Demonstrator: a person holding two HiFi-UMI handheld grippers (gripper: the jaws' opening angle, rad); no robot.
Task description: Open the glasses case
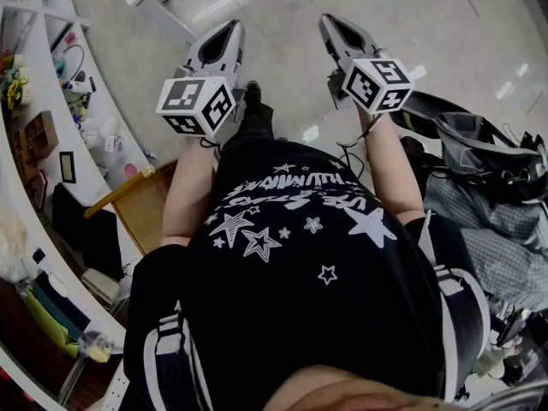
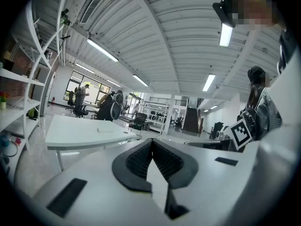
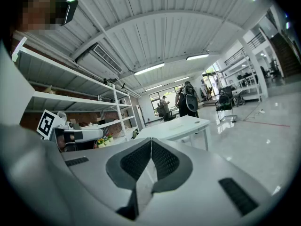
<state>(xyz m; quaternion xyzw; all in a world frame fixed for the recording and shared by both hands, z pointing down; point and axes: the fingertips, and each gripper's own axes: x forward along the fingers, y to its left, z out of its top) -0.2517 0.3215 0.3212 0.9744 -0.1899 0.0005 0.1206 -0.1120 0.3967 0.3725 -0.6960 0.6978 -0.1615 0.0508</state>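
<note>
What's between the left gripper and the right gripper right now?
In the head view, only bare glossy floor lies between the left gripper and the right gripper. The person's foot shows lower down, between their marker cubes.

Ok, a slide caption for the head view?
Person holds left hand-held gripper and right hand-held gripper shut and empty above the floor.

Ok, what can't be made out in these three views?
Glasses case: in no view; the person's black star-print T-shirt fills the head view's middle, and both gripper views look level across the room.
Small flat item on the white curved table: too small to identify, left gripper view.
Clutter on the white open shelves: too small, partly cut by the head view's left edge.
</note>
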